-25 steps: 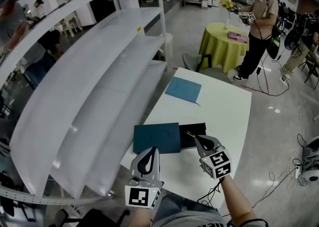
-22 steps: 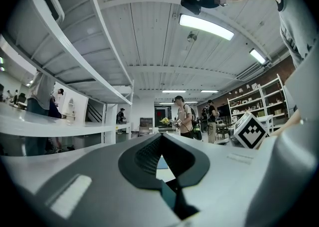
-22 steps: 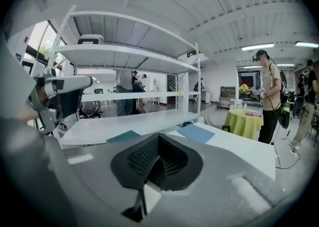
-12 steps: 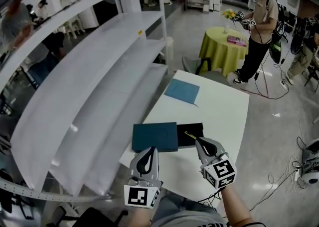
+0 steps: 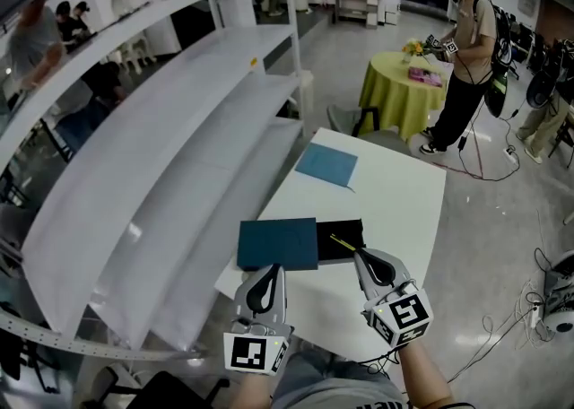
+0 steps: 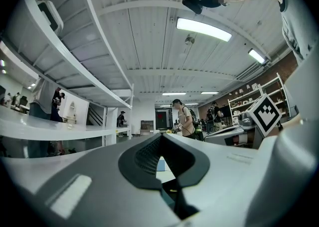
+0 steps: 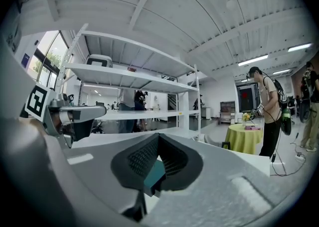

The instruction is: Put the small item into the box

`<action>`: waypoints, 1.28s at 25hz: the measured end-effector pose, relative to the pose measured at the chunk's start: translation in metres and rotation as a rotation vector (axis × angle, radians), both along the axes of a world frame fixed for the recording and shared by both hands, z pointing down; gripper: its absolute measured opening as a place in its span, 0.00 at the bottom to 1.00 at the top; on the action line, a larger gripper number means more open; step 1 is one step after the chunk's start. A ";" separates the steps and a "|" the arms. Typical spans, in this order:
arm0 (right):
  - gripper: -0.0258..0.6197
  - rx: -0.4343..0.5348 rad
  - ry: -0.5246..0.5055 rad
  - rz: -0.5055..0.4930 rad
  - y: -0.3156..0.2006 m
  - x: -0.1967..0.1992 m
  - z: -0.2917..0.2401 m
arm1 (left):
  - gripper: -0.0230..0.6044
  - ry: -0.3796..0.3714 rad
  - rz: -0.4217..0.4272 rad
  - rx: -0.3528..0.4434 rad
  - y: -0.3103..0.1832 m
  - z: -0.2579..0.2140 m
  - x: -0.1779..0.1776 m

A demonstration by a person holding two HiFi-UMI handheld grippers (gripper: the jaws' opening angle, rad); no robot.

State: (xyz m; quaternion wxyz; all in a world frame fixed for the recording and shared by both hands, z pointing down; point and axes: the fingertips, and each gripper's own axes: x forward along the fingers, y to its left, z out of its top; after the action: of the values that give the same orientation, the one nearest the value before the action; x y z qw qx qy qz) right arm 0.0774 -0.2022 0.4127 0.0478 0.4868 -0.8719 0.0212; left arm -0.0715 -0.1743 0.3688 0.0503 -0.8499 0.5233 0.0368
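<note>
A dark teal box [image 5: 278, 244] lies flat on the white table [image 5: 404, 210]. A black tray [image 5: 345, 237] touches its right side, and a thin gold stick-like item [image 5: 342, 242] rests on the tray. A lighter teal flat piece [image 5: 327, 165] lies farther back. My left gripper [image 5: 272, 271] hovers shut and empty just in front of the teal box. My right gripper [image 5: 358, 256] is shut and empty just in front of the black tray. Between the right gripper's [image 7: 158, 139] jaws the teal box [image 7: 153, 173] shows close ahead. The left gripper [image 6: 160, 136] points over the table.
A long white shelf rack [image 5: 179, 156] runs along the table's left side. Beyond the table stand a grey chair [image 5: 354, 118] and a round table with a yellow-green cloth [image 5: 404, 84]. A person [image 5: 462, 57] stands beside it. Cables [image 5: 529, 308] lie on the floor at right.
My right gripper has drawn back slightly toward the near table edge. The left gripper and the things on the table have not moved.
</note>
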 end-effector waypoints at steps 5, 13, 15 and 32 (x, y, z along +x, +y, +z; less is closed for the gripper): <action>0.04 0.026 -0.009 -0.003 0.009 0.000 -0.008 | 0.06 0.000 -0.004 0.006 0.005 -0.002 0.001; 0.04 0.058 -0.014 -0.010 0.021 0.000 -0.015 | 0.06 0.008 -0.005 0.011 0.012 -0.004 0.004; 0.04 0.068 -0.024 -0.015 0.025 0.000 -0.018 | 0.06 0.009 -0.006 0.013 0.014 -0.005 0.004; 0.04 0.102 -0.044 0.004 0.036 0.003 -0.030 | 0.06 0.017 0.006 0.018 0.022 -0.006 0.008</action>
State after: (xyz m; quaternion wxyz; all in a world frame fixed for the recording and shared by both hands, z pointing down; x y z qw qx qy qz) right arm 0.0803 -0.1665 0.3830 0.0039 0.4897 -0.8718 -0.0125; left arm -0.0633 -0.1526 0.3627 0.0535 -0.8506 0.5208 0.0491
